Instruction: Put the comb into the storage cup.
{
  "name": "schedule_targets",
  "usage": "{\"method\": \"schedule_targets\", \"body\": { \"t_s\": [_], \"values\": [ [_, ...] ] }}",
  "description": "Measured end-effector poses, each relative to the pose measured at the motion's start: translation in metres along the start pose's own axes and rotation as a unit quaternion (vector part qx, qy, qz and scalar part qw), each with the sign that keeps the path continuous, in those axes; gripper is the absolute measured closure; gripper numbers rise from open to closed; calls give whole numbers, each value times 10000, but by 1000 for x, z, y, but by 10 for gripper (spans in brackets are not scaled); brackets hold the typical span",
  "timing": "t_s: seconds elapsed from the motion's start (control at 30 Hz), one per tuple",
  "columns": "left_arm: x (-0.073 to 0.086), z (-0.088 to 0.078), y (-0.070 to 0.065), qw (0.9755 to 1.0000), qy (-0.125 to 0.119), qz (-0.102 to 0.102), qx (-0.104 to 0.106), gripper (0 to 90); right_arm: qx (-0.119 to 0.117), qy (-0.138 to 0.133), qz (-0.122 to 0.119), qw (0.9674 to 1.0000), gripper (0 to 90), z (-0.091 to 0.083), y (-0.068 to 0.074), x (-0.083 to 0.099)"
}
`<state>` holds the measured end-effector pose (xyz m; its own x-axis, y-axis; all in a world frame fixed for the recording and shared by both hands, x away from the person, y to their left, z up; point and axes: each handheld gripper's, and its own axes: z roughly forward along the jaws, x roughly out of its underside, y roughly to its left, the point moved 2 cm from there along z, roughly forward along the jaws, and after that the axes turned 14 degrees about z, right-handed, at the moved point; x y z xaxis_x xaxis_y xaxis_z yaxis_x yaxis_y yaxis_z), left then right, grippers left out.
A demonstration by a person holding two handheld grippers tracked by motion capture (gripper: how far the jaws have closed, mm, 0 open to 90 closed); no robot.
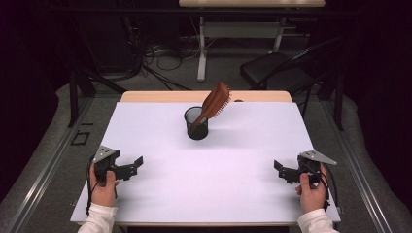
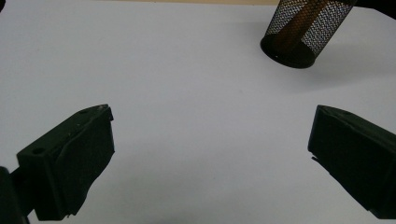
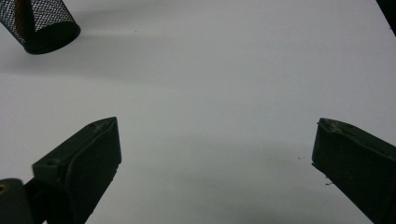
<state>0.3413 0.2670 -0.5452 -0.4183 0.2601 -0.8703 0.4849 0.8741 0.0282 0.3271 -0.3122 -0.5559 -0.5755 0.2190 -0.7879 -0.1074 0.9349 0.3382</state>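
The high view looks forward and down over the whole worktop point(image 1: 160, 184). Each gripper view sits low and close to the worktop, looking along its claw across the white surface; both share the mesh cup point(image 2: 303, 28) with the high view.

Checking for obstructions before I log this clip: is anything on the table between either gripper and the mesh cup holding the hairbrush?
Nothing visible. Bare white table lies between the left gripper, the right gripper and the mesh cup with the hairbrush.

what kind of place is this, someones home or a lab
Most likely a lab or recording room, not a home: a white-covered table carrying just a mesh cup with a hairbrush, loose cables on grey carpet, and a folding chair behind.
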Motion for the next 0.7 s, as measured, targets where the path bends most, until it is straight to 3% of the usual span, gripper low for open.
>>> {"method": "schedule_targets", "body": {
  "t_s": [0.7],
  "values": [
    [0,-2,1,10000,-15,-44,-19,5,13,-15,89,10000,9,-1,-4,-1]
  ]
}}
